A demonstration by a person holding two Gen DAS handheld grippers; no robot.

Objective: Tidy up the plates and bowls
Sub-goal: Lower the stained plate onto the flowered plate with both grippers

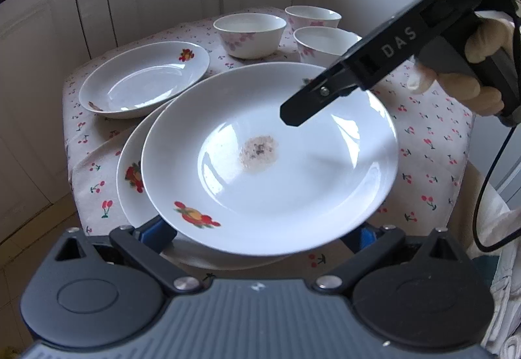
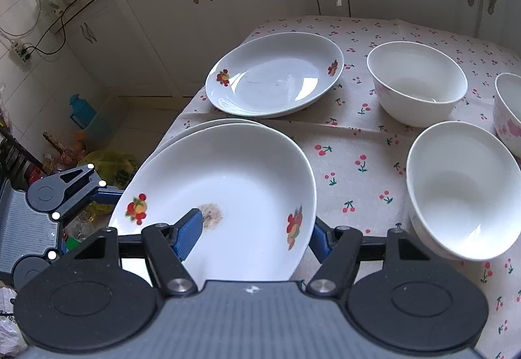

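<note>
Right tongs (image 2: 252, 236), angled down, grip the stained plate (image 2: 228, 183); left tongs (image 1: 260, 233) seemingly too.

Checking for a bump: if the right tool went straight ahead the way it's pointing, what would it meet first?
The stained plate it already straddles: the right tool would probably push further over its rim toward the stain. Depth is unclear.

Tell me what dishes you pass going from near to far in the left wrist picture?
Stained plate → plate on the cloth → front bowl → back bowl.
</note>
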